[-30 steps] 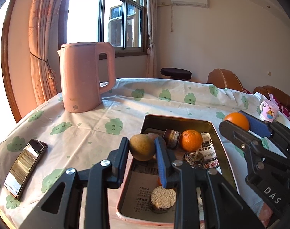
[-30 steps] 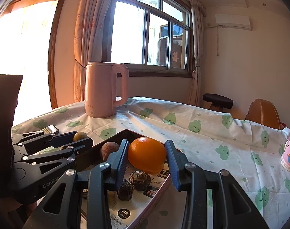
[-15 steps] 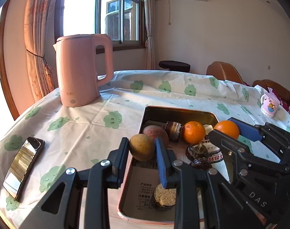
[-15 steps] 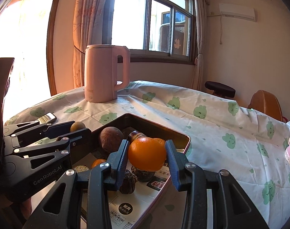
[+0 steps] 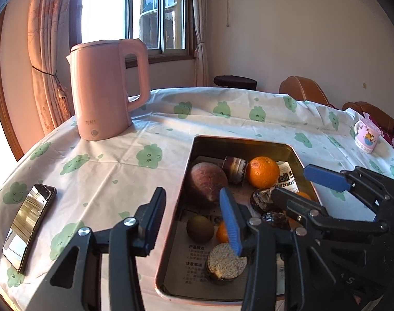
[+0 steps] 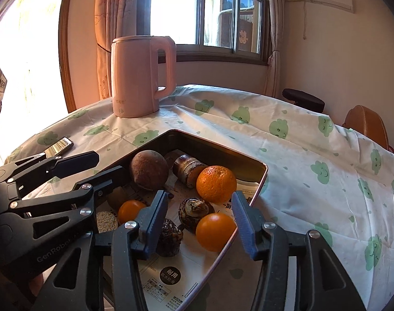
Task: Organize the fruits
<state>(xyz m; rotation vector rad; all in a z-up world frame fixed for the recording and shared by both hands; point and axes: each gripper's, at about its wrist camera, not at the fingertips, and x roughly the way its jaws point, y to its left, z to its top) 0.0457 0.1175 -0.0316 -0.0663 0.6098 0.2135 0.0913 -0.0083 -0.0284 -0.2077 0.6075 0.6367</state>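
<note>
Left wrist view: left tongs (image 5: 194, 212) spread wide, pinching nothing, over the near-left edge of the tin tray (image 5: 189, 165) on the counter (image 5: 113, 171) — a greenish-brown fruit (image 5: 200, 228) lies in the tray just below.

Right wrist view: right tongs (image 6: 200, 220) spread too, empty — an orange (image 6: 215, 232) sits in the tray between them, near the right rim.

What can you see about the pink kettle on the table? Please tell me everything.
The pink kettle stands upright on the tablecloth, in front of the window and beyond the tray, apart from it. Its body is tall, matte and pale pink, looking like plastic, with a loop handle on the right side, a small spout on the left and a closed lid. Near the base there is small print and a round button. Nothing touches it except the cloth below.
</note>
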